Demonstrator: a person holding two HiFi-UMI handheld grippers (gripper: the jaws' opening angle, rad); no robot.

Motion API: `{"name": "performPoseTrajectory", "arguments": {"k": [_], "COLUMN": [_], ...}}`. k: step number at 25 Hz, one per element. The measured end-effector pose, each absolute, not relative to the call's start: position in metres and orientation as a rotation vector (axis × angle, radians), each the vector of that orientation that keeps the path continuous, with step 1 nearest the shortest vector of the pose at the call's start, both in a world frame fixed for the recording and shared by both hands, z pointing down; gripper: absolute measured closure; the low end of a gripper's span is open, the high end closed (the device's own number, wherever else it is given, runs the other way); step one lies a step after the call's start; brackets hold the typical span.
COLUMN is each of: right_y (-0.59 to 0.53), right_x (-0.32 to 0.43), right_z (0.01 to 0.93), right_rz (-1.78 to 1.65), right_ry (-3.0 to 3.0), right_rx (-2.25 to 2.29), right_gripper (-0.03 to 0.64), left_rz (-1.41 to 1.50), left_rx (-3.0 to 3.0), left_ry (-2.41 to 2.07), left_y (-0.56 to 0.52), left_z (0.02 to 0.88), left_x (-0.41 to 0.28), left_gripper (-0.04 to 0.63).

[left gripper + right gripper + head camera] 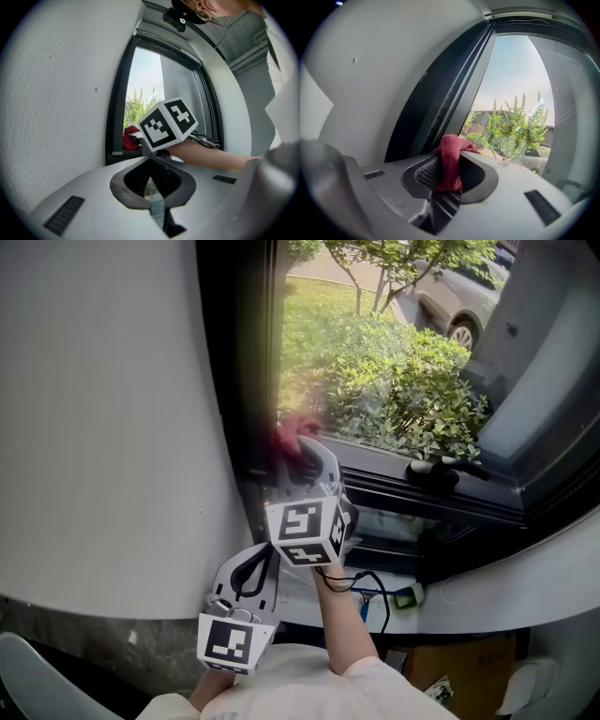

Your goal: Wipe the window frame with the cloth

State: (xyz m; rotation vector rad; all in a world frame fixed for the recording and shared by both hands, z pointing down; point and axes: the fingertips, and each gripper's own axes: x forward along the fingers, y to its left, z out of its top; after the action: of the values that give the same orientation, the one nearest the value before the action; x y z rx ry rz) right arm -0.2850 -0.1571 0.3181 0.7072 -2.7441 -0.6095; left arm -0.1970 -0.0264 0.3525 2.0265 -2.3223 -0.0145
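A red cloth [450,161] is pinched between the jaws of my right gripper [449,154], which is shut on it. In the head view the right gripper [305,457] holds the red cloth [293,434] against the lower left corner of the dark window frame [246,381]. The frame's left upright [440,103] runs up past the cloth in the right gripper view. My left gripper [246,587] hangs lower, beside the white wall, with its jaws shut and nothing between them [151,176]. From the left gripper view the cloth [131,137] shows small behind the right gripper's marker cube [168,123].
A white wall [103,418] stands at the left of the window. A black window handle [441,468] lies on the bottom frame rail. Shrubs and a parked car [459,296] are outside the glass. A white sill [487,573] with a cable runs below.
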Motion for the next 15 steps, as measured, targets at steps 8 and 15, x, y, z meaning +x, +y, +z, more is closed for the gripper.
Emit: {"name": "performPoseTrajectory", "arguments": {"k": [8,15], "right_y": [-0.1573,-0.1594], "right_x": [-0.2823,-0.2806], "right_z": [0.3189,0.3206], "right_rz": [-0.62,-0.619], "right_ry": [-2.735,-2.729], "right_rx": [0.705,0.701], "right_gripper": [0.526,0.526], "left_rz": [-0.017,-0.013], "left_rx": [2.02,2.024], "left_ry": [-2.326,-2.316], "left_y": [-0.0258,-0.0268], "left_z": [0.3528,0.3549], "left_x": [-0.196,-0.1951], "left_gripper": [0.588,0.588]}}
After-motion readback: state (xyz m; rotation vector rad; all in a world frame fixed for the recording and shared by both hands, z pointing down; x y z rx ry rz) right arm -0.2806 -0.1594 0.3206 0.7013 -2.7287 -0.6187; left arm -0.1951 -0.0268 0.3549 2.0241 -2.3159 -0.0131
